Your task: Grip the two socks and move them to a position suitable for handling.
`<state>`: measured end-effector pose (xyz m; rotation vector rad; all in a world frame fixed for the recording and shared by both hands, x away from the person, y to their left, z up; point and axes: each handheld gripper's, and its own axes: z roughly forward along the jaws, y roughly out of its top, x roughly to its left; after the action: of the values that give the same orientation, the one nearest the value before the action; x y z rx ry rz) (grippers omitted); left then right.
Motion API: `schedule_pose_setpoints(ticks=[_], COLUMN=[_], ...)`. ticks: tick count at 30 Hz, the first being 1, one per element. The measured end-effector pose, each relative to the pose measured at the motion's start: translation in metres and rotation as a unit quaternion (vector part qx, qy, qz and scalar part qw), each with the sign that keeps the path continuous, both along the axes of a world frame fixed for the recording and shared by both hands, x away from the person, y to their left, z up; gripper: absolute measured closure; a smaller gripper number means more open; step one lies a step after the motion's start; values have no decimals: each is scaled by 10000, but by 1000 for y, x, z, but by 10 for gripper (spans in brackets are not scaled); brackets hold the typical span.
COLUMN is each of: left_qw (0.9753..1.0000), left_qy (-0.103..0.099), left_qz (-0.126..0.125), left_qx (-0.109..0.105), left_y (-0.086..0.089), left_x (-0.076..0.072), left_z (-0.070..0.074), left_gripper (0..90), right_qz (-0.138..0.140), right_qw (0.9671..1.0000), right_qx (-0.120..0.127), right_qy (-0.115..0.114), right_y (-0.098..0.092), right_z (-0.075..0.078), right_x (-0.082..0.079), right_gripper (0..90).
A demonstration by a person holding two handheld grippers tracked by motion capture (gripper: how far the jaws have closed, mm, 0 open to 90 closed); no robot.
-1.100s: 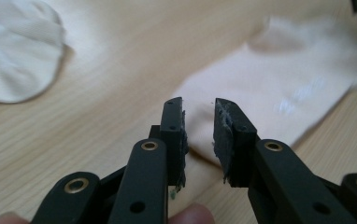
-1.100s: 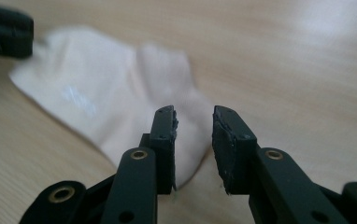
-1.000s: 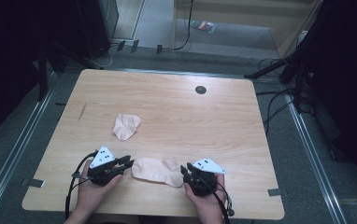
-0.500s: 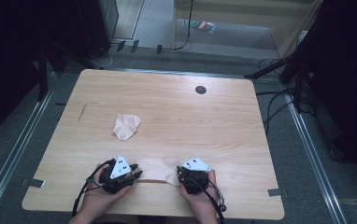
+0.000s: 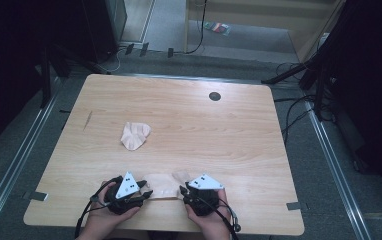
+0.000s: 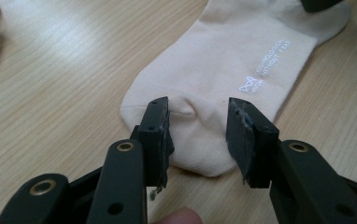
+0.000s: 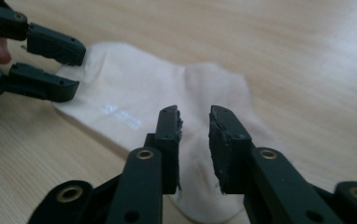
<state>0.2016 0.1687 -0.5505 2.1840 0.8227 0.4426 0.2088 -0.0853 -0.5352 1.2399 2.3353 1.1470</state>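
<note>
Right now a pale sock (image 5: 163, 185) is lying flat at the near edge of the table (image 5: 189, 120), stretched between the two grippers, and the work in hand appears to be straightening or folding it. In the left gripper view the left gripper (image 6: 198, 128) is standing with its jaws spread around the rounded toe end of the sock (image 6: 223, 74), one jaw at each side of the tip, not yet pressing the cloth; white lettering is showing along the sole. In the right gripper view the right gripper (image 7: 195, 126) is hovering over the other end of the sock (image 7: 167, 98), its jaws parted by a narrow gap with the cloth beneath and between them; whether they are touching it I cannot tell. Taking the sock at both ends seems meant to keep it taut and flat, so that it can be lifted or folded without bunching. From the high view the left gripper (image 5: 146, 193) and right gripper (image 5: 183, 190) are sitting close together, each in a hand coming in from the near side. A second sock (image 5: 135, 135) is lying crumpled farther off, left of centre and well apart from the first, probably waiting its turn. A small dark hole (image 5: 214, 96) is showing near the far edge.
</note>
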Motion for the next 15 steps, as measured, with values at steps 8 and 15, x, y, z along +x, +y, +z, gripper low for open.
schedule_pose_setpoints(ticks=[8,15], left_qw=[9999,9989], left_qy=[115,125], left_qz=[-90,-136], left_qx=[-54,-431], left_y=[5,12], left_x=[0,2], left_z=[0,2], left_gripper=[618,499], right_qz=[-251,-114], right_qw=[9991,9992], right_qx=[-141,265], right_qy=[326,272], right_y=[-13,-18], right_z=[-8,0], right_x=[5,6], right_gripper=[900,790])
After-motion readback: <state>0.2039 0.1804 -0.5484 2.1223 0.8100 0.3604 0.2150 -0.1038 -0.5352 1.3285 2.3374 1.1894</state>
